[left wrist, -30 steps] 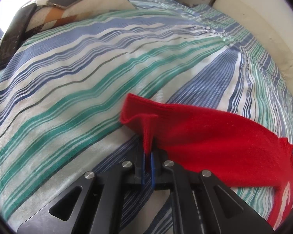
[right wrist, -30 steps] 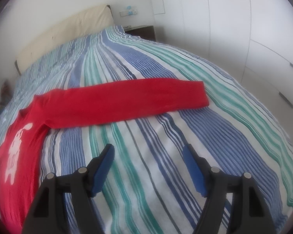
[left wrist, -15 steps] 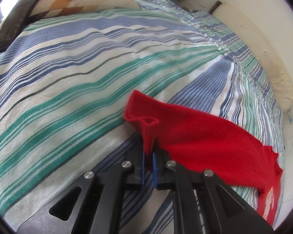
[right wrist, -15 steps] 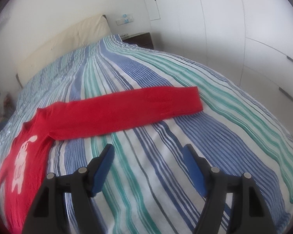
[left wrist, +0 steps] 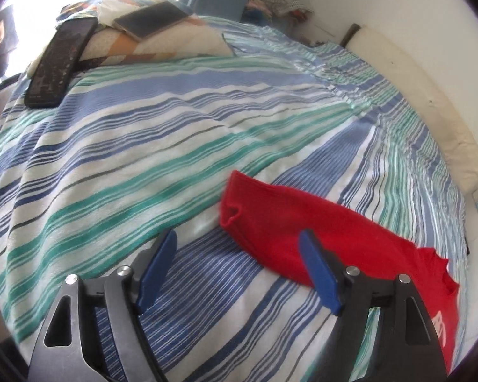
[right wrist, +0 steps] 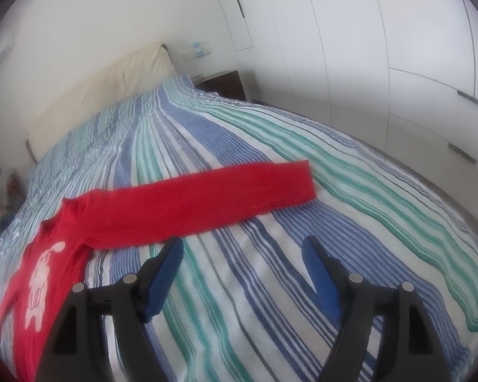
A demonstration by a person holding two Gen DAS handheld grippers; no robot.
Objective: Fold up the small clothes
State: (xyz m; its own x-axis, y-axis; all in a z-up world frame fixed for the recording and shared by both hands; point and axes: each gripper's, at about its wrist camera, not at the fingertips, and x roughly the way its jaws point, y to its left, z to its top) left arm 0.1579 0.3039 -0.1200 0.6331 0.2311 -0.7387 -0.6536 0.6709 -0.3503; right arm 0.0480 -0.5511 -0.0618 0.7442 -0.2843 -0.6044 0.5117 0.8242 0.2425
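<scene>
On the striped bedspread (left wrist: 118,159) at the far left of the left wrist view, a long dark remote-like slab (left wrist: 59,63) lies at a slant, its upper end leaning on a patterned cushion (left wrist: 162,46). A flat phone or tablet (left wrist: 151,19) rests on top of that cushion. Further right, a heap of folded fabrics (left wrist: 277,0) sits by the wall, and a cream headboard pad (left wrist: 430,105) runs along the bed's right edge.

The red shirt (left wrist: 302,222) lies flat on the bedspread, its sleeve cuff (left wrist: 231,211) gaping slightly just ahead of the left gripper (left wrist: 239,267). That gripper's jaws are opening; nothing is pinched between the blue pads, though the right pad overlaps the sleeve in view.

In the right wrist view, the shirt body with a white printed figure (right wrist: 39,289) lies at the left, and the other sleeve (right wrist: 207,200) stretches out rightward across the stripes, flat and straight. The right gripper (right wrist: 242,270) hangs above bare bedspread just short of that sleeve, its jaws opening wider, holding nothing. A dark nightstand (right wrist: 223,84) stands behind the bed, and white wardrobe doors (right wrist: 382,47) fill the right side.
</scene>
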